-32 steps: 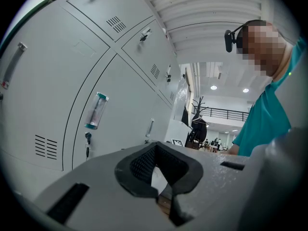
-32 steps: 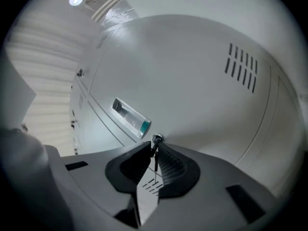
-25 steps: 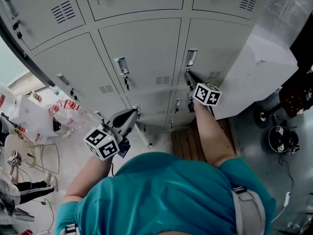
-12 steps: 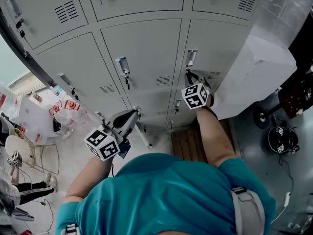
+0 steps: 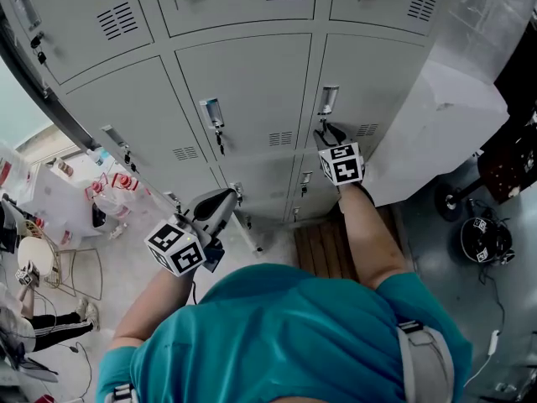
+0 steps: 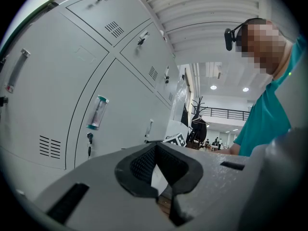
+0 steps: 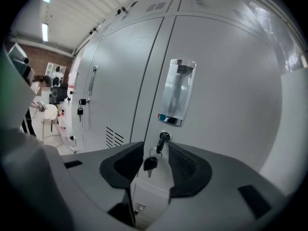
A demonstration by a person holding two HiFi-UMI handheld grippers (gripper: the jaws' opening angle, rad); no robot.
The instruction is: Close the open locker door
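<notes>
1. A bank of grey lockers (image 5: 243,82) fills the top of the head view, its vented doors set in rows and columns.
2. The person stands facing it in a teal shirt (image 5: 285,334), both forearms stretched forward.
3. The locker door (image 5: 377,74) in the right-hand column, middle row, lies flush with its neighbours and sits directly in front of the right hand.
4. The right gripper (image 5: 329,134) is up against this door just below the handle. Its jaws have just been opening and now stand wide apart, pressing on nothing.
5. The left gripper (image 5: 222,201) is held back from the lockers, lower and to the left. Its pads seem to meet at the tips, though the view along them is cramped, and nothing sits between them.
6. A shiny recessed handle (image 7: 177,93) is on the door above the lock.
7. A key (image 7: 163,137) sits in the lock. A second key (image 7: 150,164) dangles from it between the right jaws, touching neither pad.
</notes>
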